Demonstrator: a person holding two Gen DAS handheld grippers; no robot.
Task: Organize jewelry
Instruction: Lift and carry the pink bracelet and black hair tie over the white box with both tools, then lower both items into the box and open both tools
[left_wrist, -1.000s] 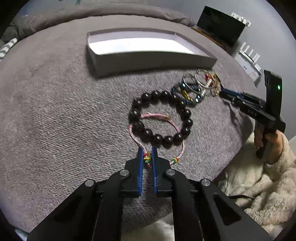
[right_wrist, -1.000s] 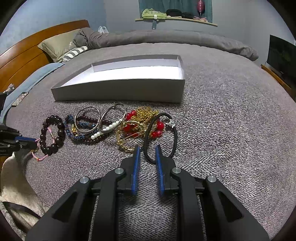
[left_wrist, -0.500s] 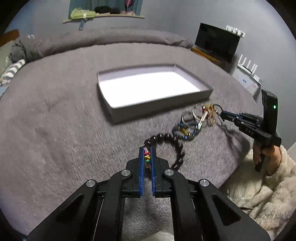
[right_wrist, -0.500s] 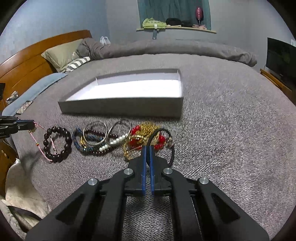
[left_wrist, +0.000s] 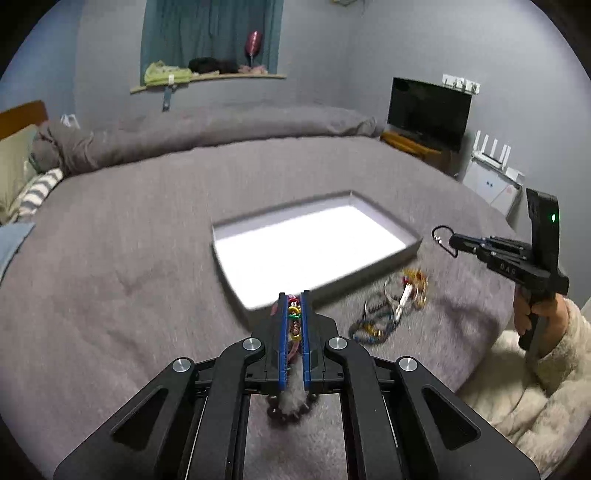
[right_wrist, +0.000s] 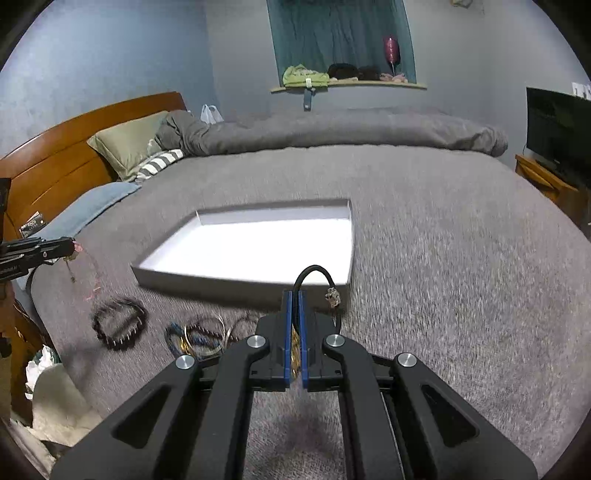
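Observation:
My left gripper (left_wrist: 294, 295) is shut on a pink string bracelet (left_wrist: 293, 314) with small coloured beads and holds it above the grey bed. In the right wrist view that bracelet (right_wrist: 88, 280) dangles from the left gripper (right_wrist: 72, 246). My right gripper (right_wrist: 295, 293) is shut on a black cord bracelet (right_wrist: 314, 273) with a small metal charm (right_wrist: 332, 297), also in the air. A dark bead bracelet (right_wrist: 118, 325) and a tangle of bangles and chains (right_wrist: 199, 336) lie on the bed, in front of the shallow white box (right_wrist: 221, 280).
The white box (left_wrist: 369, 273) lies open on the grey bedspread (left_wrist: 129, 258). A rolled duvet (right_wrist: 332, 129) and pillows (right_wrist: 125, 144) lie at the far side by a wooden headboard (right_wrist: 48, 166). A television (left_wrist: 428, 107) stands at the right. A fluffy sleeve (left_wrist: 554, 354) holds the right gripper.
Both grippers have risen off the bed. The right one shut on the black cord bracelet and lifted it. The left one lifted the pink string bracelet away from the dark bead bracelet.

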